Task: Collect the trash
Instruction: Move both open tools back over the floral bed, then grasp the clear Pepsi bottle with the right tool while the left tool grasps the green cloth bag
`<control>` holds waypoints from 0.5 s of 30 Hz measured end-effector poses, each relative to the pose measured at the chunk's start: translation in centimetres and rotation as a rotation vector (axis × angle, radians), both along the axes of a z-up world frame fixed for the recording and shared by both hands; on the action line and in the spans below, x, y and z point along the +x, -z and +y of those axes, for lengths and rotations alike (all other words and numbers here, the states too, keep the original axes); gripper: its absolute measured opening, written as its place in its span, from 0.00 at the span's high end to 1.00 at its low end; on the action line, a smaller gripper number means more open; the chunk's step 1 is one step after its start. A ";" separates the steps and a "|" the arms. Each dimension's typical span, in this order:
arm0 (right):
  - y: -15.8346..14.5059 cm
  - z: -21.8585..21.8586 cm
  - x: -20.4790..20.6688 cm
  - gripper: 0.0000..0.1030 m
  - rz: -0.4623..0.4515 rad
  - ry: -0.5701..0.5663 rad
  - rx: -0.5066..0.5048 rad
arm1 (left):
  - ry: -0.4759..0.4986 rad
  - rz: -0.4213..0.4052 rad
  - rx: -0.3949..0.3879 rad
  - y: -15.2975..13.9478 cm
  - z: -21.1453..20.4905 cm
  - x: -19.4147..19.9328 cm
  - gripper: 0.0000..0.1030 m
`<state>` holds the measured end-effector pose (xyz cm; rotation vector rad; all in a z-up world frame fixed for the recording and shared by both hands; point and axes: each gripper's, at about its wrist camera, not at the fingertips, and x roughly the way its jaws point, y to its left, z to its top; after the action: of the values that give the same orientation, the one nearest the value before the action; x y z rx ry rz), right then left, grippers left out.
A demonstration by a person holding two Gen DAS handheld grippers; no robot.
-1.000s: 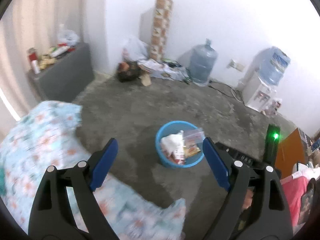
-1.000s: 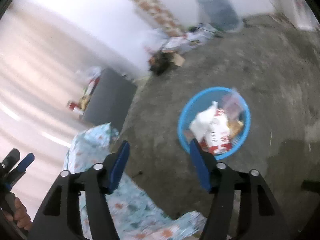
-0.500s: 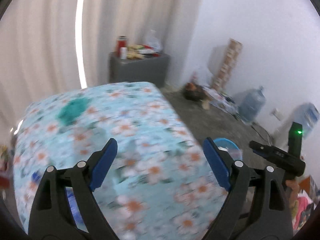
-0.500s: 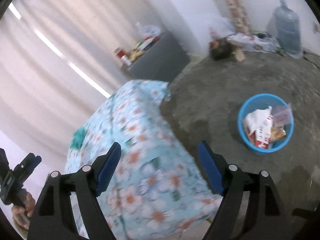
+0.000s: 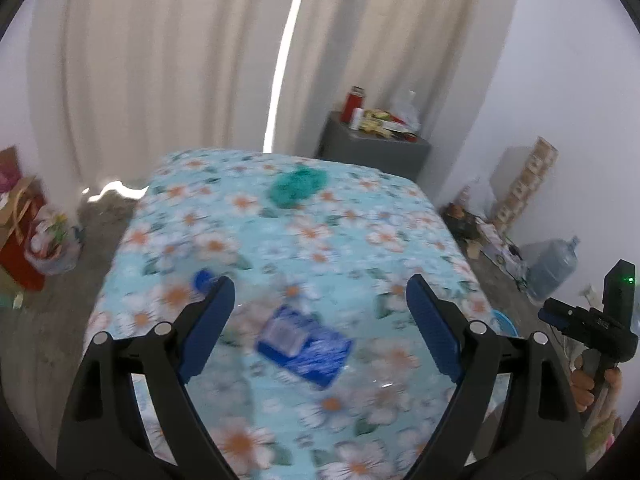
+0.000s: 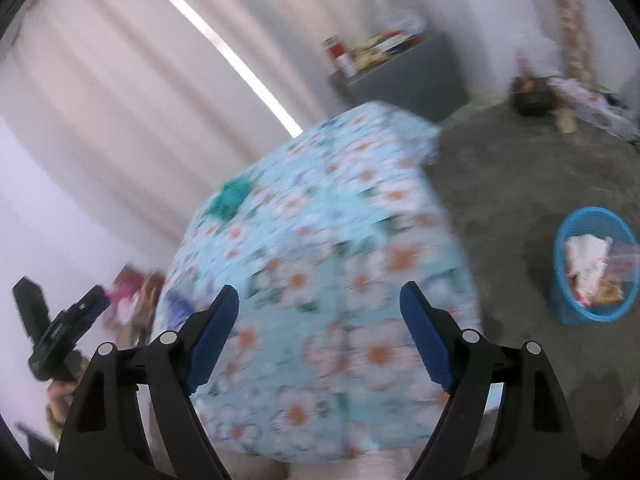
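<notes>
Floral cloth (image 5: 304,240) bears crinkled blue wrapper (image 5: 306,344).

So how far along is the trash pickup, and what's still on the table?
Done: the blue basket on the floor already holds several wrappers. In hand: nothing; the left gripper and right gripper are both open and empty, the right's jaws having just widened. Left: a blue packet, a blue cap and a green crumpled piece on the floral tablecloth.
</notes>
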<state>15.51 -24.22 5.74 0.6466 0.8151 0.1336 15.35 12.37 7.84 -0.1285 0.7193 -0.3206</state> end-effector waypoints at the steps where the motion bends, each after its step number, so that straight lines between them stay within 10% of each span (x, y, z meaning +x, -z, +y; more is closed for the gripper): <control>1: 0.1 0.8 0.6 0.22 0.003 -0.030 0.006 | -0.015 0.004 -0.005 0.3 0.9 -0.2 0.19; 15: 1.2 24.8 14.5 0.22 0.150 -0.719 -0.250 | -0.168 0.071 -0.007 2.6 9.8 1.6 0.19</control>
<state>29.98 0.58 4.55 0.1045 1.1621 0.6305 16.92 22.17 5.26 -0.2060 0.7724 -0.1586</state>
